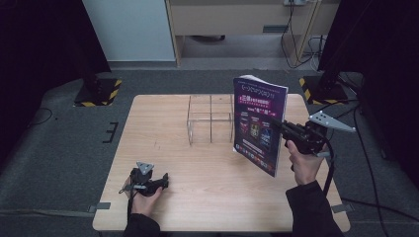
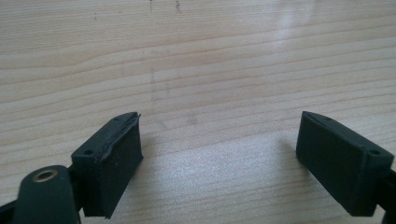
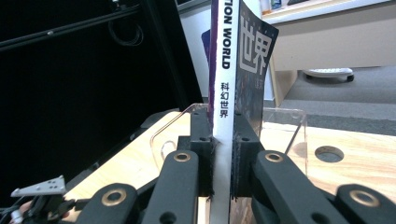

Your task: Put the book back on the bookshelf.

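- The magazine (image 1: 259,123) is a thin, glossy softcover with a dark purple cover, bright print and a white spine (image 3: 223,93) bearing black lettering.
- It stands upright in the air above the right part of the table (image 1: 197,187), its cover facing the person's side and its lower corner hanging low over the wood.
- The right gripper (image 1: 289,129) is clamped on the magazine at its spine edge: in the right gripper view both black pads press flat on the two faces of the spine, with no gap showing.
- That gripper is matt black, with a grey three-cornered plate on top and a cable trailing off towards the floor; a hand (image 1: 304,165) in a dark sleeve holds it.
- Just beside the magazine, towards the table's middle, sits a clear rack (image 1: 210,118) of see-through plastic, box-shaped with thin dividing walls and rounded upper corners.
- The table is pale wood with fine straight grain and a slight sheen.
- The left gripper (image 1: 160,181) rests low at the near left of the table, well apart from the magazine.
- Its jaws stand wide apart, with bare wood between the blocky, dull rubber pads (image 2: 116,163).
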